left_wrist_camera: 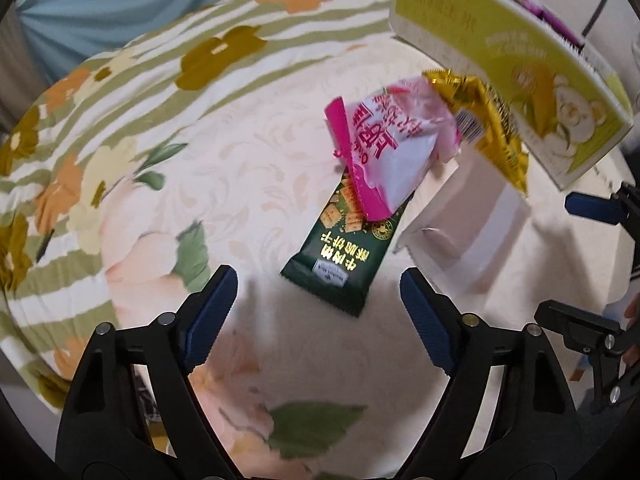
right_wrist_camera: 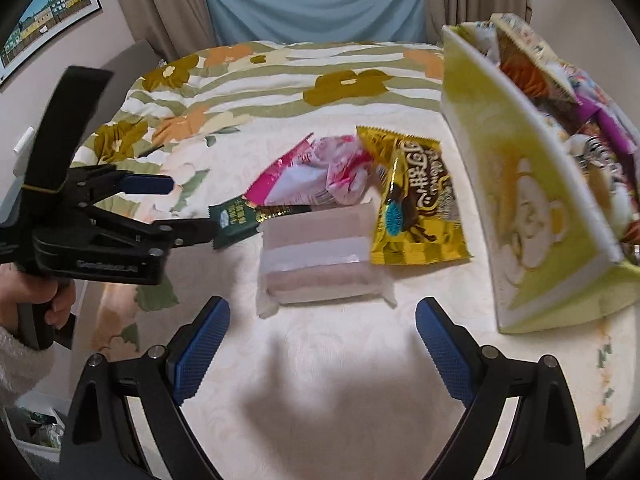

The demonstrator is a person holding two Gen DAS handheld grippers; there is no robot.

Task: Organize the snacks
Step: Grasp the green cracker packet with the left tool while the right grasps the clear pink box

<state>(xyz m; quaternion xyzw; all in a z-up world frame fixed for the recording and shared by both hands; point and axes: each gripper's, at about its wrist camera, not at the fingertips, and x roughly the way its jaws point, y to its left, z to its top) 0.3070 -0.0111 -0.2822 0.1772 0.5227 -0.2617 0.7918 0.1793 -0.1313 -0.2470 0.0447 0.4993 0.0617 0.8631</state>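
A dark green cracker pack (left_wrist_camera: 340, 252) lies on the table, its far end under a pink-and-white snack bag (left_wrist_camera: 380, 148). A gold snack bag (left_wrist_camera: 492, 120) and a white translucent wrapped pack (left_wrist_camera: 468, 228) lie beside them. My left gripper (left_wrist_camera: 318, 312) is open and empty, just short of the green pack (right_wrist_camera: 236, 222). My right gripper (right_wrist_camera: 322, 350) is open and empty, just short of the white pack (right_wrist_camera: 320, 260). The pink bag (right_wrist_camera: 316, 172) and gold bag (right_wrist_camera: 416, 208) lie behind it. The left gripper (right_wrist_camera: 168, 208) shows at the left, near the green pack.
A yellow-green cardboard box (right_wrist_camera: 520, 184) full of several snack packs stands at the right; it also shows in the left wrist view (left_wrist_camera: 520, 52). A floral cloth (left_wrist_camera: 140, 120) covers the round table. Curtains and a blue cloth (right_wrist_camera: 312, 0) are behind. The right gripper (left_wrist_camera: 592, 240) shows at the right edge.
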